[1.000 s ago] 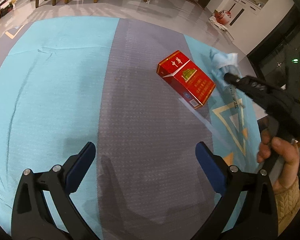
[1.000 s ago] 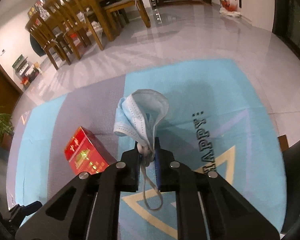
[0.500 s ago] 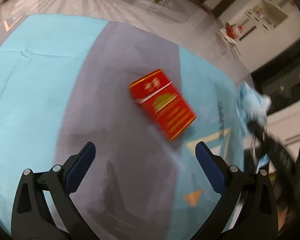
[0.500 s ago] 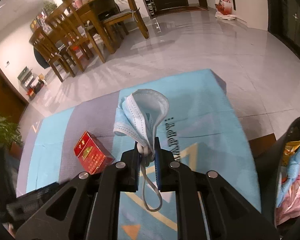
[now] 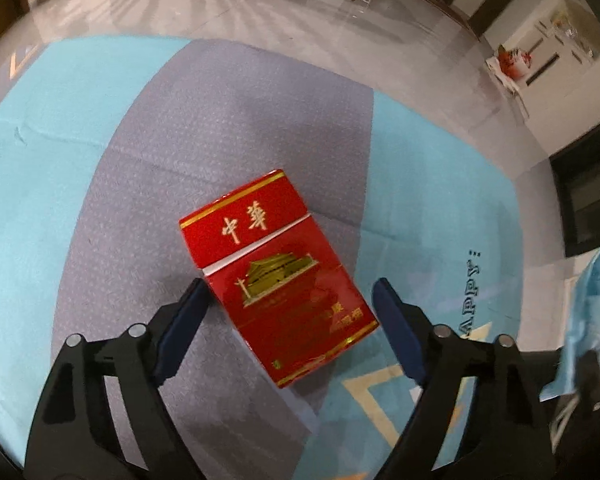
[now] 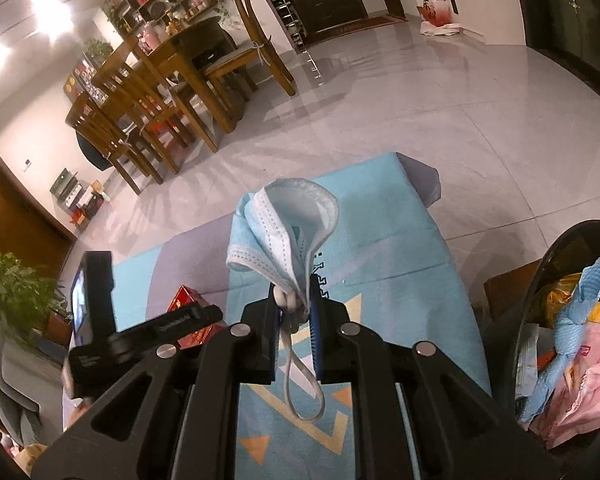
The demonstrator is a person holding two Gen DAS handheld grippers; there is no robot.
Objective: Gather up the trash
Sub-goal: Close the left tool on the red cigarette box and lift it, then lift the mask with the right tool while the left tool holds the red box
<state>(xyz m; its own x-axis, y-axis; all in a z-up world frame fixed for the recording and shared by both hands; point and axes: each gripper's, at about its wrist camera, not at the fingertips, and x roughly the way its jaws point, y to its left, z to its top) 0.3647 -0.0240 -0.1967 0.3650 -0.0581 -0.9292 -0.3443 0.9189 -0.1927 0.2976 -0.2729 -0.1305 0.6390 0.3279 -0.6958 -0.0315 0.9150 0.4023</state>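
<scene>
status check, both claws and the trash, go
Left claw open, jaws just been closing around red cigarette pack on mat, not gripping. Right claw shut on blue face mask. Bin at right, nothing blocking.

Left tongs: pointed steeply downward, blue-padded fingers set wide, jaws just been closing in. A red pack lies between them; the left pad sits at its edge, the right pad stands clear, no grip made.

Right tongs: angled downward, jaws nearly closed, pinched on a light-blue mask at its gathered end; the mask's body stands above the tips, its ear loop hangs behind them.
</scene>
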